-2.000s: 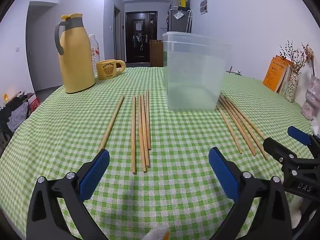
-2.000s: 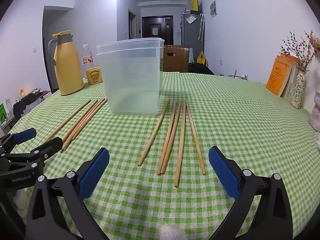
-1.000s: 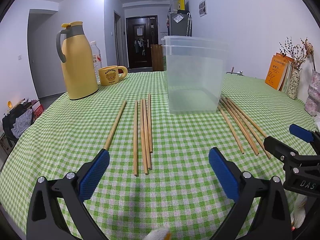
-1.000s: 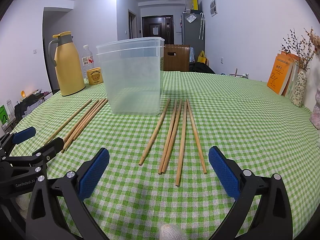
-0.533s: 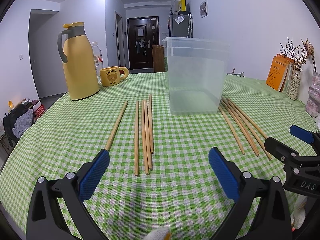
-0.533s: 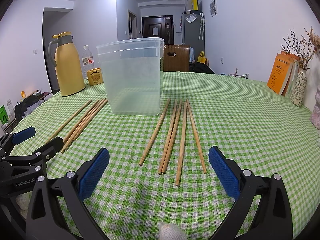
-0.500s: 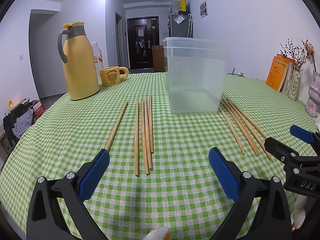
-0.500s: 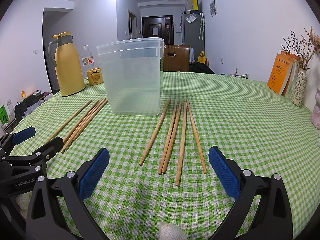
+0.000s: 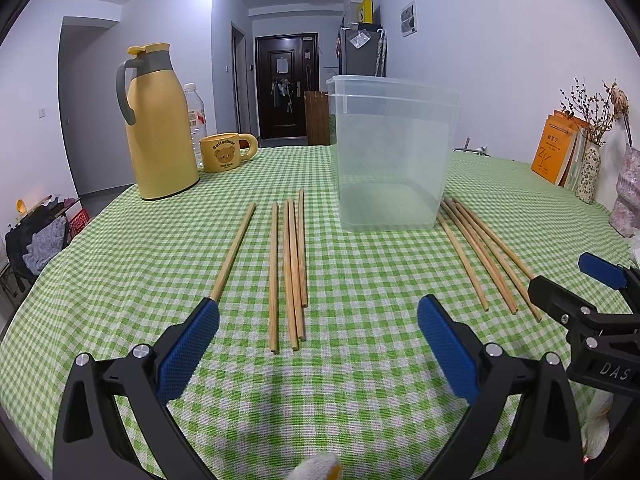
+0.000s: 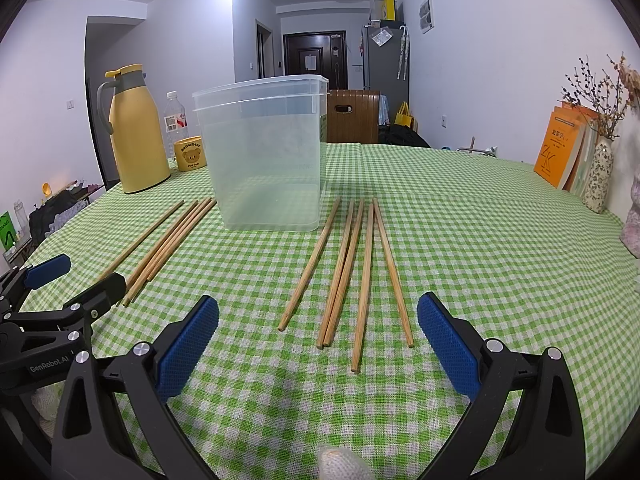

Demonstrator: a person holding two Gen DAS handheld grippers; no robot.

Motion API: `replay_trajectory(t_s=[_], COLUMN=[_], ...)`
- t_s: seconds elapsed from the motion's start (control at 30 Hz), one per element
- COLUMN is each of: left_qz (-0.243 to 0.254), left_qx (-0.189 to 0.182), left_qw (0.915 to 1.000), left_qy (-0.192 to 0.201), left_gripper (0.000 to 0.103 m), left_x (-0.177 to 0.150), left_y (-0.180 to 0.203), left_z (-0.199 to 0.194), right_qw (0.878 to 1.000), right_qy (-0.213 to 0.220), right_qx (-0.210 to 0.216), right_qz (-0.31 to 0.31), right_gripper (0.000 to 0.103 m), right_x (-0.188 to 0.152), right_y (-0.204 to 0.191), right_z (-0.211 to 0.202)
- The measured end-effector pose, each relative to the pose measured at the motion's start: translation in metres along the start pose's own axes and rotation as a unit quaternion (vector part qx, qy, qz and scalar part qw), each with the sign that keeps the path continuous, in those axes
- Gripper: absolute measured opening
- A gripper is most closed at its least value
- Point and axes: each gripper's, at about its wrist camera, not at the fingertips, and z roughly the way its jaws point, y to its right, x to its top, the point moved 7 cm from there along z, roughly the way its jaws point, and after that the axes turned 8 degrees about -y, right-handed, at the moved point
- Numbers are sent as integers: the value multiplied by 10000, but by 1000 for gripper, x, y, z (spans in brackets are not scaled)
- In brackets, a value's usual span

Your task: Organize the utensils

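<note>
- left hand-held gripper (image 9: 318, 328) and right hand-held gripper (image 10: 318, 328): both wide, empty.
- wooden chopsticks (image 9: 289, 264) lie flat on the bench (image 9: 360, 360) either side of the clear plastic container (image 9: 390, 152).
- likely light, stiff, prone to rolling; pinch mid-length.

We see clear plastic container (image 9: 390, 160) upright, open-topped, empty, upper centre-right of left wrist frame; upper centre-left in right wrist frame. Left chopsticks (image 9: 290, 264): five bare wooden sticks flat on green check cloth, centre-left of left frame, roughly parallel, one apart at far left. Right chopsticks (image 10: 352, 268): five sticks, centre of right frame, fanning slightly, far ends just beside container.
</note>
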Motion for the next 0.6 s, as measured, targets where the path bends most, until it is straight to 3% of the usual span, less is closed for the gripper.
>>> replay_trajectory(t_s=[0.6], left_qz=[-38], left_qx=[-10], left_qw=[10000], left_qy=[54], left_gripper=[96], left_x=[0], left_y=[-1], left_z=[-2], right_qw=[10000], right_qy=[0], right_qx=[1], right_qz=[0], right_gripper=[96], right_x=[0], right_y=[-2], right_z=[0])
